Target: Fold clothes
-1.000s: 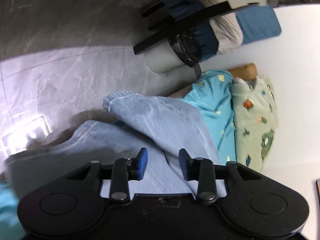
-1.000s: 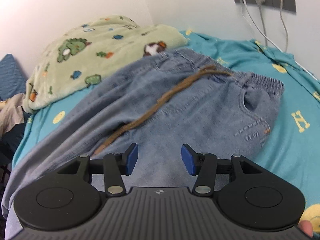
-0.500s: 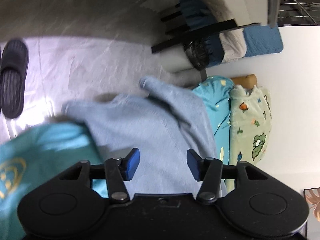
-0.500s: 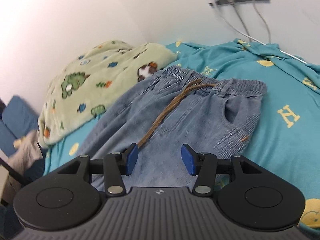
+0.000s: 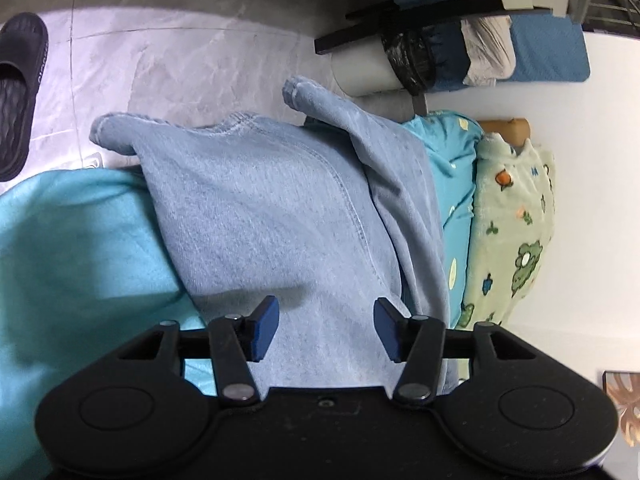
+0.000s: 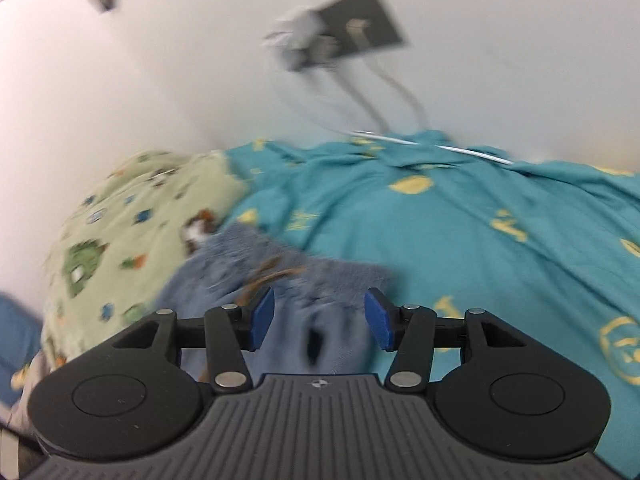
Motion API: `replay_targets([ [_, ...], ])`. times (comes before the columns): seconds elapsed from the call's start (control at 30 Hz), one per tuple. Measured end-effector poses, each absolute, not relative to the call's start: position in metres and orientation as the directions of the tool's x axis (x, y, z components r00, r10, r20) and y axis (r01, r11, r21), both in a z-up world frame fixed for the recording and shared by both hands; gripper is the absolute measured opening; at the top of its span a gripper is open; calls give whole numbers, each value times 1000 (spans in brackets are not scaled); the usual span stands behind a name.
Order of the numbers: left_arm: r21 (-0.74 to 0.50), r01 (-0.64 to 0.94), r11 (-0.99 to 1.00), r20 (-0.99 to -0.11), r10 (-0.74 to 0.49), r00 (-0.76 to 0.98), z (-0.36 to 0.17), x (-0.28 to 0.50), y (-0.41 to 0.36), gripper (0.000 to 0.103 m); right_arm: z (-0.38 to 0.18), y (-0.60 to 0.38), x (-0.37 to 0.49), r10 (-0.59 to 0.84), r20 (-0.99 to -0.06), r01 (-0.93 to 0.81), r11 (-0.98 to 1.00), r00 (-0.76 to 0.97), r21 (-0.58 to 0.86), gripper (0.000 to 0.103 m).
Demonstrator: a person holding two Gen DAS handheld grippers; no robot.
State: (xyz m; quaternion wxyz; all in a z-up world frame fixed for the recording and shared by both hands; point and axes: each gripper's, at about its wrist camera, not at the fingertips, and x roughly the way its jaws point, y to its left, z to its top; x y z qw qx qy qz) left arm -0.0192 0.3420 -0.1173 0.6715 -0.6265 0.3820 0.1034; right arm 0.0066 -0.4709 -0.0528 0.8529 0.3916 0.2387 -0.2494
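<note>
1. Hanging over the bed's (image 5: pixel 68 232) edge toward the floor, the jeans' (image 5: pixel 280 208) legs lie under the spread, empty left tongs (image 5: pixel 326 328).
2. Right tongs (image 6: pixel 318 322), also spread, hover over the blurred waistband, apparently with a brown drawstring (image 6: pixel 276 274).
3. A bin (image 5: pixel 372 76) lined with a black bag stands beyond; its contents are hidden.

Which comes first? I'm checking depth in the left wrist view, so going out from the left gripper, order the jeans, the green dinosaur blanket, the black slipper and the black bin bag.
From the left gripper:
1. jeans, directly under the open fingers.
2. green dinosaur blanket, to the right.
3. and 4. black slipper on the floor far left, and black bin bag upper right: too close to call.
</note>
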Motion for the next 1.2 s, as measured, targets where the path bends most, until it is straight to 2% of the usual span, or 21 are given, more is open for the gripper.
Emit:
replay_targets([
  [0.07, -749, -634, 193, -657, -345, 670, -121, -17, 341, 50, -70, -484, 9, -223, -653, 654, 524, 724, 546, 58],
  [0.17, -748, -641, 172, -652, -367, 663, -127, -17, 340, 50, -97, -496, 13, -122, -703, 678, 424, 700, 601, 61],
  [0.23, -755, -636, 160, -643, -368, 671, -129, -19, 341, 52, -108, -493, 21, -53, -720, 676, 400, 692, 619, 73],
  [0.37, -771, -627, 107, -615, -377, 692, -137, -23, 342, 55, -120, -481, 48, 43, -735, 638, 463, 677, 615, 76],
  [0.47, -776, -625, 88, -607, -376, 700, -140, -28, 345, 56, -133, -485, 60, 97, -748, 653, 421, 657, 629, 75],
  [0.57, -784, -615, 84, -596, -377, 709, -144, -32, 348, 57, -137, -489, 68, 98, -746, 658, 408, 658, 633, 68],
  [0.6, -782, -618, 81, -597, -382, 705, -146, -33, 349, 57, -137, -491, 71, 87, -749, 660, 416, 656, 626, 61],
  [0.63, -781, -619, 76, -595, -388, 703, -148, -34, 349, 57, -135, -491, 74, 76, -752, 659, 429, 655, 617, 46],
  [0.67, -782, -618, 75, -592, -397, 701, -149, -35, 349, 57, -134, -491, 75, 68, -750, 656, 437, 658, 615, 35],
  [0.7, -783, -617, 75, -589, -407, 698, -149, -37, 349, 57, -132, -492, 76, 62, -744, 652, 439, 665, 619, 18],
  [0.73, -782, -618, 82, -591, -412, 693, -148, -39, 351, 57, -129, -492, 75, 56, -735, 642, 444, 676, 625, 12],
  [0.87, -772, -628, 95, -611, -383, 693, -144, -58, 366, 57, -113, -488, 70, 30, -676, 580, 485, 736, 654, 8],
  [1.0, -763, -640, 96, -630, -333, 701, -150, -71, 382, 58, -111, -488, 68, 12, -674, 584, 488, 739, 649, 8],
  [1.13, -788, -614, 55, -591, -351, 726, -165, -62, 383, 54, -112, -489, 70, 10, -676, 587, 487, 737, 647, 8],
  [1.2, -782, -620, 63, -598, -354, 719, -169, -52, 379, 52, -112, -489, 71, 9, -675, 587, 485, 737, 648, 8],
])
